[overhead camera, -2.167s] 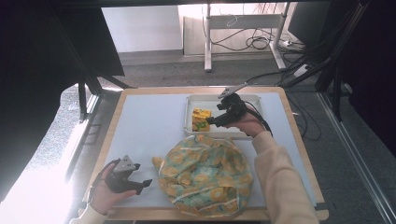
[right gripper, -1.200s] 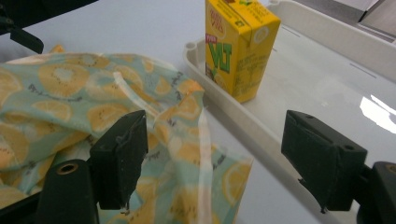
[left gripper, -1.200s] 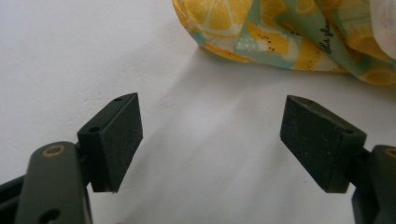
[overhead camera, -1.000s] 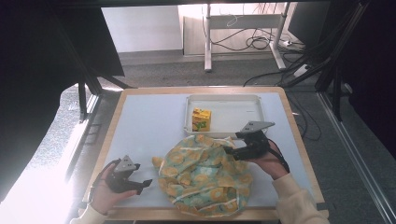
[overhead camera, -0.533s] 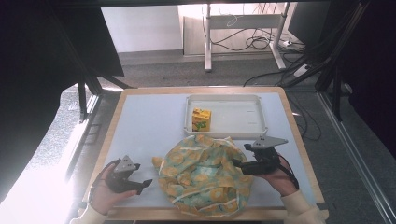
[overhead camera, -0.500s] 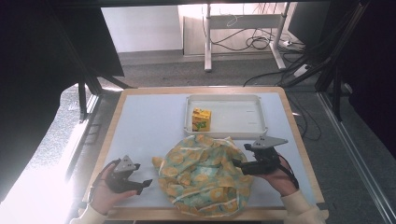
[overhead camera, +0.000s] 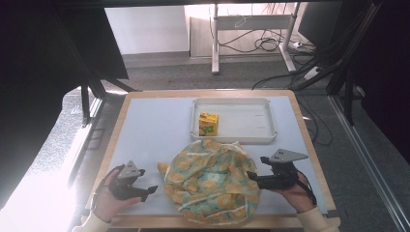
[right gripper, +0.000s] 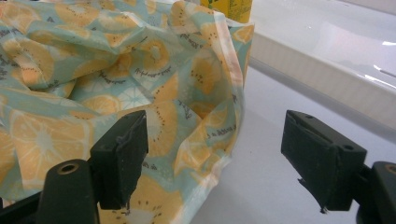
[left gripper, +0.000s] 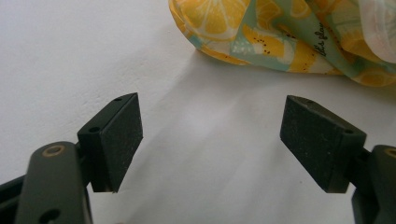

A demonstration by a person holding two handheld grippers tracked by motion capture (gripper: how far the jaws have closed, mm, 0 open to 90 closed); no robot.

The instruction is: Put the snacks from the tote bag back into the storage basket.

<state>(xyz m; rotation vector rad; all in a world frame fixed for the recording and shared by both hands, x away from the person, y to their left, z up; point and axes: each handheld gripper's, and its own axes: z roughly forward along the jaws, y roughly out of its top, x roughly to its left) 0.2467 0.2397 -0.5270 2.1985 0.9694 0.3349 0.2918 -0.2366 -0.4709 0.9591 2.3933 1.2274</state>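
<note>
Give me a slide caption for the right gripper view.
Open right hand-held gripper at the edge of a crumpled lemon-print bag, white tray behind.

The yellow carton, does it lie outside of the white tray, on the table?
No, in the high view the yellow carton stands inside the white tray, at its left end.

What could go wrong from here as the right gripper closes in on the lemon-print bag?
The right gripper is open at the crumpled edge of the lemon-print bag, so the jaws may pinch only a loose fold and drag the bag. The tray sits just behind; a tugged bag could catch its rim. The left gripper is open, apart from the bag, so nothing steadies it.
</note>
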